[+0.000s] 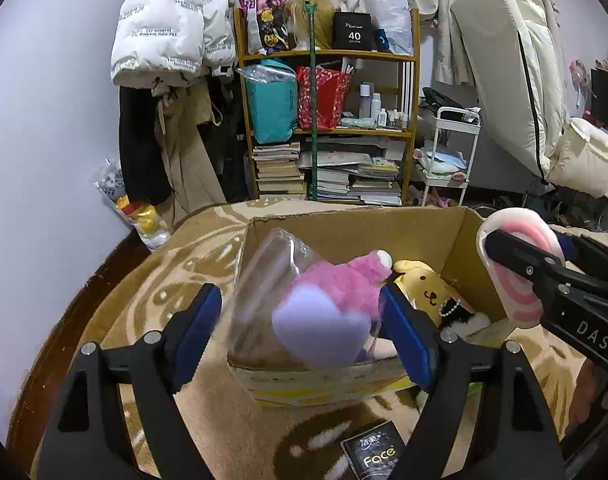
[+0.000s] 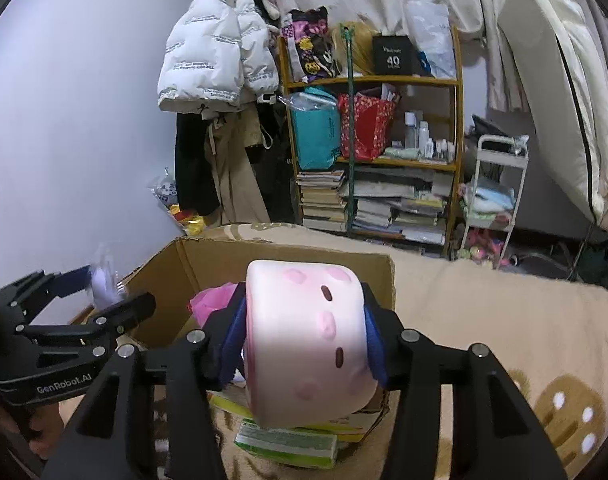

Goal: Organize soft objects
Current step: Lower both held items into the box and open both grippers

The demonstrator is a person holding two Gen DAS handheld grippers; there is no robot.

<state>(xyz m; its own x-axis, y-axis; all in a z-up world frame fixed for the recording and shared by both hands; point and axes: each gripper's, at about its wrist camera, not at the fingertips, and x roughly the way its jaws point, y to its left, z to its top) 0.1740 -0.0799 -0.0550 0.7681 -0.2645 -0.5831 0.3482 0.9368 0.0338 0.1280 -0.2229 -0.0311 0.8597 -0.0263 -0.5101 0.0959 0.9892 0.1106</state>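
Observation:
An open cardboard box [image 1: 460, 236] stands on the beige patterned rug. Inside lie a pink plush with a lilac heart in clear wrap [image 1: 324, 304], a yellow dog plush [image 1: 424, 284] and a black-and-white plush. My left gripper [image 1: 299, 332] is open just above the wrapped pink plush, which blurs between its blue pads. My right gripper [image 2: 304, 336] is shut on a pale pink squishy toy with pink spots [image 2: 304, 340], held over the box's right edge; it also shows in the left wrist view [image 1: 520, 264]. The box shows in the right wrist view [image 2: 263, 256] too.
A black "Face" packet [image 1: 376, 454] lies on the rug before the box. A green-white pack [image 2: 287, 442] lies by the box's near side. Behind stand a wooden shelf with bags and books [image 1: 328, 120], hanging coats [image 1: 167, 40], a white trolley [image 1: 448, 152] and a leaning mattress [image 1: 512, 80].

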